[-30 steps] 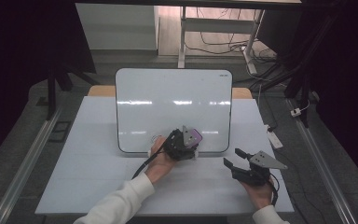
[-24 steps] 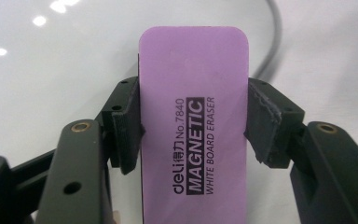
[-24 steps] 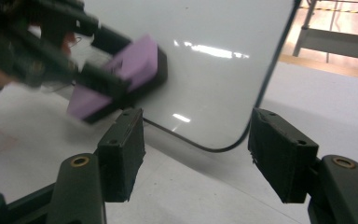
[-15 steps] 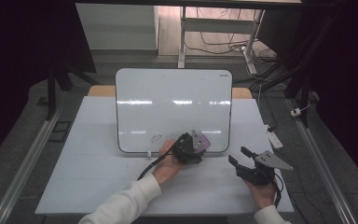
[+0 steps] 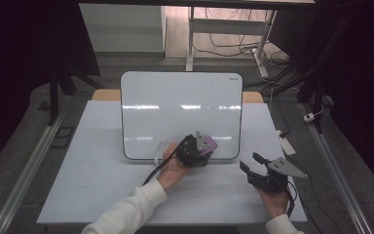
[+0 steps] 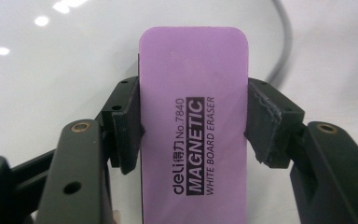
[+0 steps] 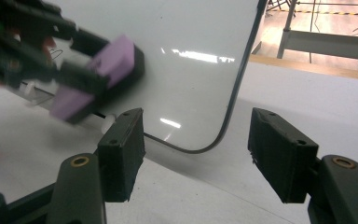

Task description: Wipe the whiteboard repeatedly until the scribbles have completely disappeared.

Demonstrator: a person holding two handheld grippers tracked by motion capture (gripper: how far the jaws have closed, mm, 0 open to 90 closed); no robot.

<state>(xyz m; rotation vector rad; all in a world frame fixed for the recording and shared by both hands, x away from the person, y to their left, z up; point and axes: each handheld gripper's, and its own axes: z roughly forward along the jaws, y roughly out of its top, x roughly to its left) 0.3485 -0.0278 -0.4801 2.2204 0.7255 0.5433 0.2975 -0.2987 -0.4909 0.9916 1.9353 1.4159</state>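
The eraser (image 6: 193, 126) is a purple block, printed "MAGNETIC WHITE BOARD ERASER" along its back, and it sits clamped between the two jaws of the left gripper (image 6: 193, 123), one pad pressed on each long side. In the high view the eraser (image 5: 209, 143) lies on the lower part of the whiteboard (image 5: 180, 105), close to the bottom edge and right of the middle, with the left gripper (image 5: 197, 148) over it and the left hand (image 5: 173, 168) behind, its white sleeve (image 5: 126, 214) coming in from the bottom of that view.

A small dark scribble (image 5: 163, 144) remains on the whiteboard just left of the eraser (a loop of marker line, too small to read). The rest of the white surface shows ceiling-light reflections.

The whiteboard lies on the pale table (image 5: 92, 185), its near edge well in from the table's front.

The right gripper (image 5: 251, 163) is off the whiteboard, to the right of its lower right corner and above the table, held by the right hand (image 5: 272, 200). Its jaws stand apart with nothing between them; in the right gripper view (image 7: 196, 158) they frame the whiteboard's rounded corner (image 7: 200, 149), with the eraser (image 7: 98, 77) and left gripper (image 7: 42, 51) blurred at upper left.
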